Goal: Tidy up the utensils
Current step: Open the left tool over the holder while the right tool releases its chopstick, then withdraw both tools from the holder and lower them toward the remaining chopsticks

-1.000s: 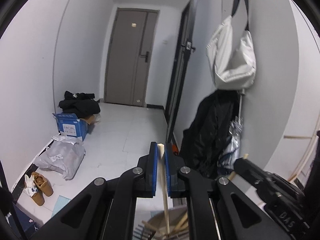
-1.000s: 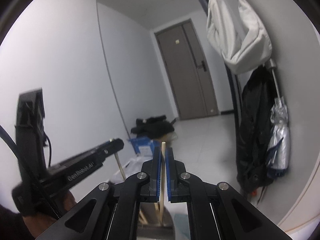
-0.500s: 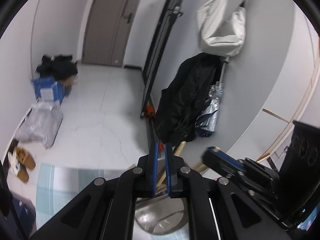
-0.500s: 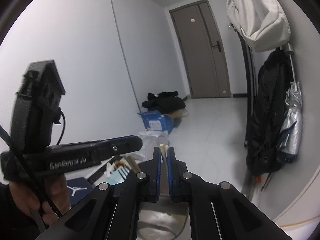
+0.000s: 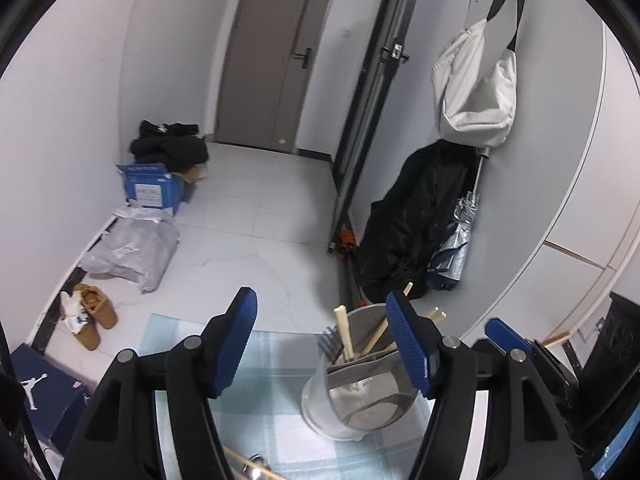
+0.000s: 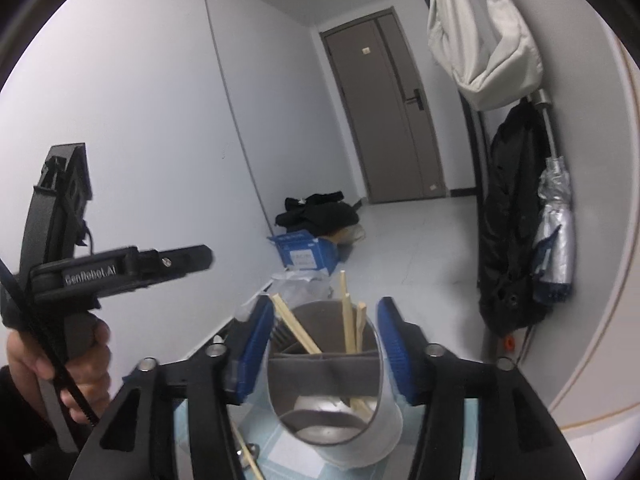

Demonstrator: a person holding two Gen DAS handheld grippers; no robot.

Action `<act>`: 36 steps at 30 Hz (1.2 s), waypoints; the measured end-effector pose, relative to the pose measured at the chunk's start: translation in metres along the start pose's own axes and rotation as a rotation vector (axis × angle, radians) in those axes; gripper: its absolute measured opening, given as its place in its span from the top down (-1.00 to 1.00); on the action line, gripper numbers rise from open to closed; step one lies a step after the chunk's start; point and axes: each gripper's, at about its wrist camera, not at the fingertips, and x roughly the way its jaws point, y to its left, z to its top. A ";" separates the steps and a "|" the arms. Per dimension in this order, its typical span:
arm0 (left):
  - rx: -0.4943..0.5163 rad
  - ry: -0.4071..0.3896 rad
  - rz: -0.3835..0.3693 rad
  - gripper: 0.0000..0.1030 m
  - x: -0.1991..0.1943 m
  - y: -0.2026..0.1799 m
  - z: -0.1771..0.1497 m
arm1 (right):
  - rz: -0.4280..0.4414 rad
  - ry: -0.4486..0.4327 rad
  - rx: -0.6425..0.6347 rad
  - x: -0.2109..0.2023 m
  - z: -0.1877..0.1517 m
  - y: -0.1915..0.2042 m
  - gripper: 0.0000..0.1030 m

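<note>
A round metal utensil holder (image 5: 356, 408) with a grey divider stands on a pale checked cloth (image 5: 264, 404). Wooden chopsticks (image 5: 345, 336) and a dark fork (image 5: 329, 342) stand in it. My left gripper (image 5: 322, 340) is open and empty, just left of and above the holder. My right gripper (image 6: 326, 344) is open and empty, its blue pads on either side of the holder (image 6: 332, 404) without touching it. Chopsticks (image 6: 347, 328) lean in its far compartment. Another chopstick (image 6: 246, 454) lies on the cloth below the fingers. The left gripper's body (image 6: 120, 272) shows at left.
A hallway lies beyond: a blue box (image 5: 150, 188), grey bags (image 5: 132, 248), brown shoes (image 5: 94, 314), a black coat (image 5: 416, 220) and an umbrella (image 5: 460, 240) against the right wall. A dark shoebox (image 5: 44, 396) sits at the lower left.
Both grippers have opened and let go of the chopsticks they held, which now stand in the holder. Both cameras have tilted down toward the holder.
</note>
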 end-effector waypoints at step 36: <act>-0.098 -0.135 0.186 -0.97 -0.072 0.052 -0.064 | -0.123 0.009 -0.124 -0.056 -0.051 0.104 -0.98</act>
